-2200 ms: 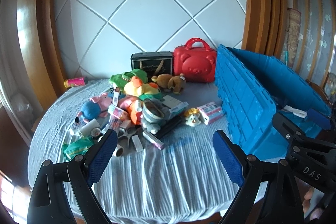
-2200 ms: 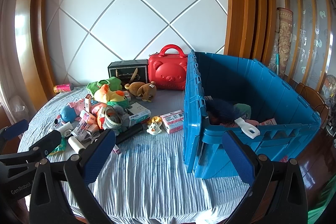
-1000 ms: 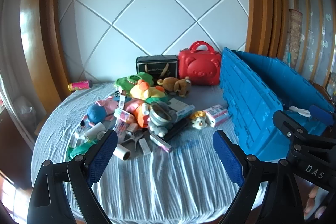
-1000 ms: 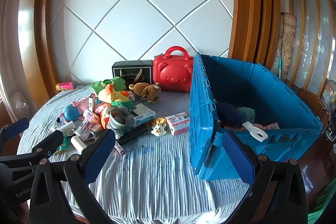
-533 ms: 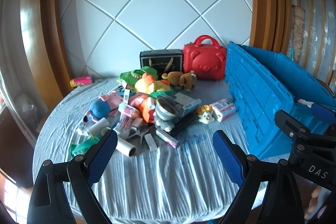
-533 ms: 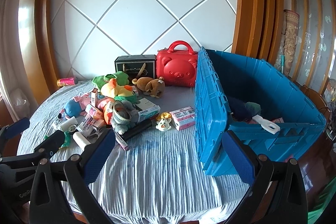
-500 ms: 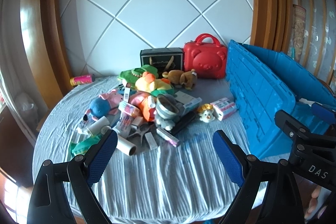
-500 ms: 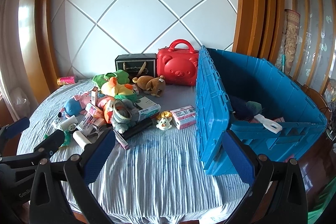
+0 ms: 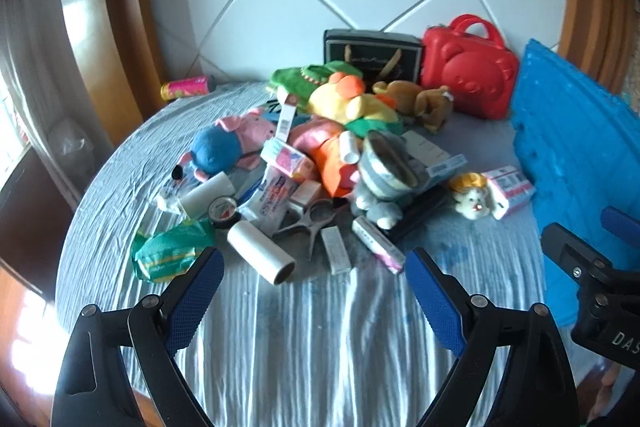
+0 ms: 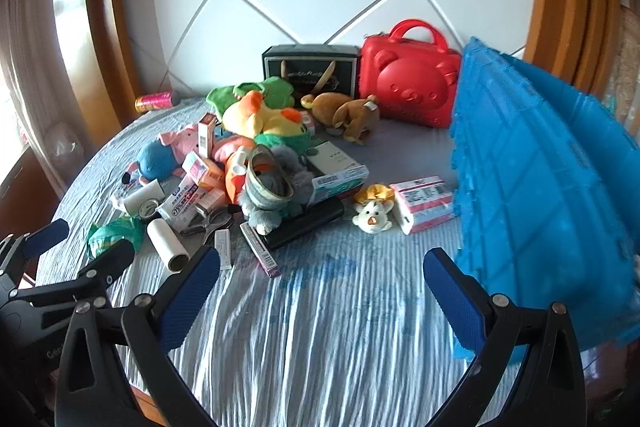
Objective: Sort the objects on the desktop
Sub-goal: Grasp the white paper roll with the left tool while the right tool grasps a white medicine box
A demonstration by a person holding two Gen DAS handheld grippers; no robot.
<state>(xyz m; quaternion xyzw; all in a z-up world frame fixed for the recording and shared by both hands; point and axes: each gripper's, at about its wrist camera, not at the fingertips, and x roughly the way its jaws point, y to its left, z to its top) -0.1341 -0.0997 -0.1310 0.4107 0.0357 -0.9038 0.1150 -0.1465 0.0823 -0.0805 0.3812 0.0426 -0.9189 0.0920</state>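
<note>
**Kid:** Why are both grabbers so low in the picture?

**Helper:** They hang over the bare cloth at the front of the table (image 9: 304, 355). The left gripper (image 9: 312, 291) is spread wide and holds nothing. The right gripper (image 10: 320, 283) is the same. I think they are getting ready to pick.

**Kid:** What is closest?

**Helper:** The white roll (image 9: 261, 251), just past the left gripper, near the middle of the left view. It lies flat. Its long side runs from upper left to lower right, and the open end points at us.

**Kid:** And behind it?

**Helper:** The pile of toys and boxes, all touching. The scissors (image 9: 310, 223) lie flat, with the handles toward the pile.

**Kid:** Where does it all go?

**Helper:** Probably the blue crate (image 10: 532, 167) at the right. Farthest back stands the red bear case (image 10: 408, 87).
</note>
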